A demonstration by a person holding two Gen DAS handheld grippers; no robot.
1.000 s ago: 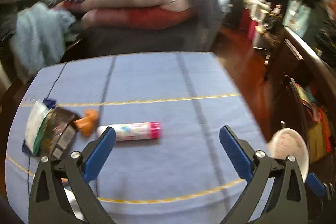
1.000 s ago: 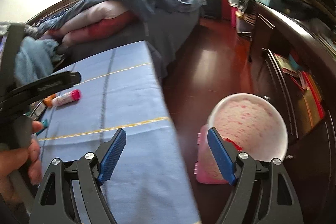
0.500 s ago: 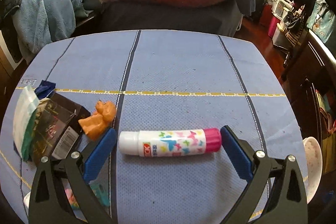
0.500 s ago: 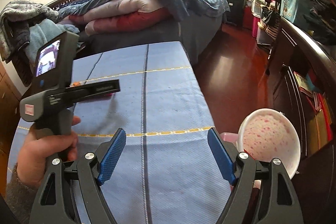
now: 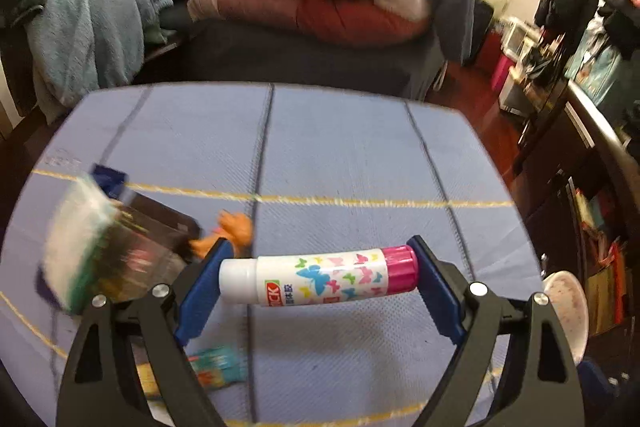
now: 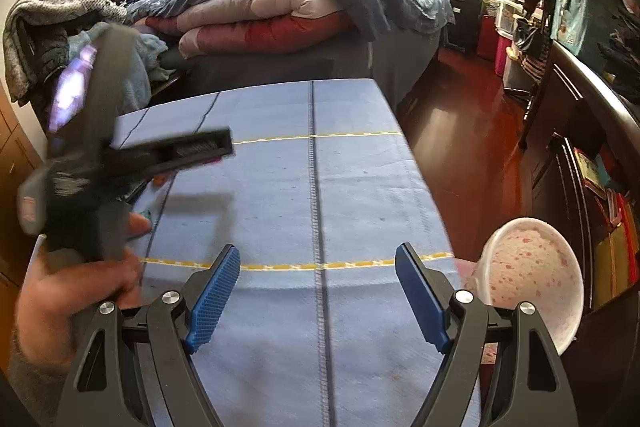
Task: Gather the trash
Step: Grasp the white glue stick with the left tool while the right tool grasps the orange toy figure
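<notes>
Left wrist view: left gripper [image 5: 318, 281] has closed in since half a second ago. Then the jaws were spread with the glue stick [image 5: 318, 279] lying loose between them; now both blue pads touch its ends, white base on the left pad, pink cap on the right, pinching it lengthwise. The stick looks at or just off the blue tablecloth [image 5: 340, 147], cannot tell if it is lifted. The view is blurred, so the hand is moving. Left of the stick: orange toy figure [image 5: 234, 233], a dark wrapper pile [image 5: 112, 251], and a teal wrapper [image 5: 218, 367] near the camera. The pink-speckled bin [image 5: 566, 311] sits off the table's right edge.

Right wrist view: right gripper [image 6: 318, 297] is spread wide and empty, as before, over the near tablecloth. The left gripper appears blurred at far left, held in the left hand [image 6: 76, 291]. The bin stands just beside the right finger, below table level.

Judgement: grasp made; next is carrying the stick right to the bin. End-on hold could slip.
</notes>
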